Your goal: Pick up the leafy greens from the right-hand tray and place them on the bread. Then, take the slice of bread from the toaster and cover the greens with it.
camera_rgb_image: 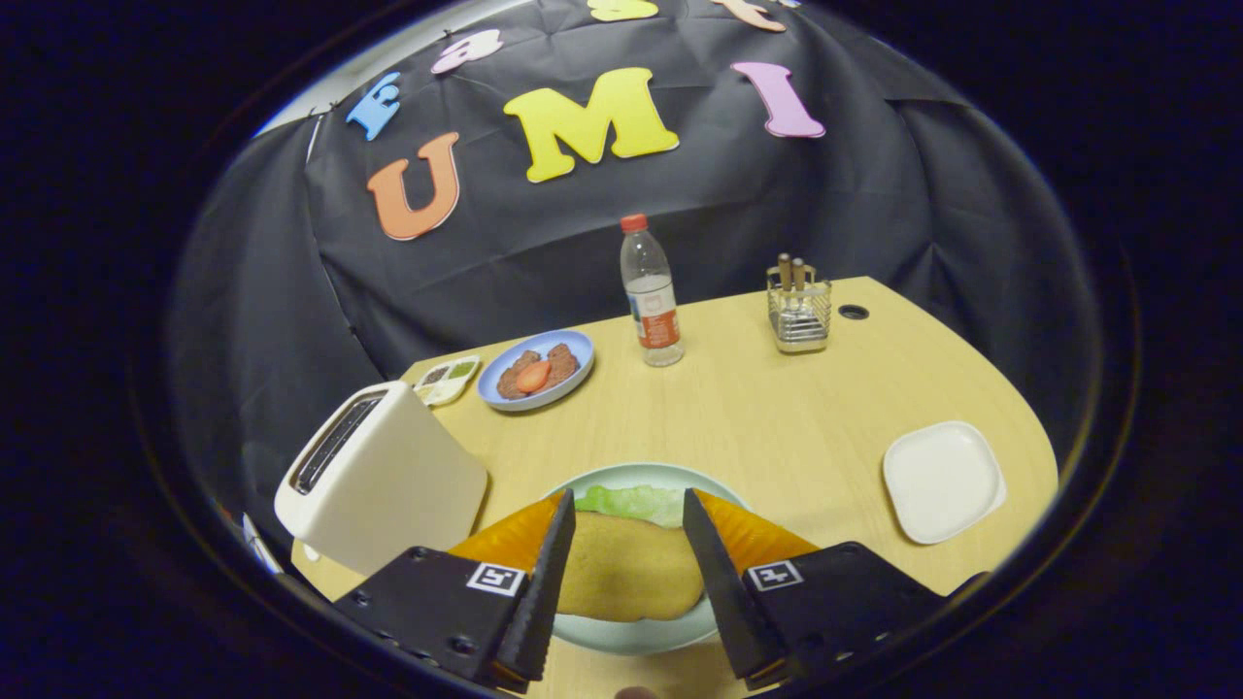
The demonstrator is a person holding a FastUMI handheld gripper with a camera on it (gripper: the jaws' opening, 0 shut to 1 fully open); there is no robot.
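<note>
A toasted slice of bread (626,578) lies on a pale green plate (636,638) at the near edge of the table. Leafy greens (621,505) stick out from under its far edge. My gripper (627,497) hovers over the plate, open, one finger along each side of the slice; I cannot tell whether they touch it. The cream toaster (379,476) stands to the left of the plate, its slot dark. The white square tray (942,481) to the right has nothing on it.
Farther back on the wooden table (777,417) are a blue plate (573,342) with brown patties and a red slice, a small divided sauce dish (447,381), a water bottle (651,291) and a wire utensil holder (798,311).
</note>
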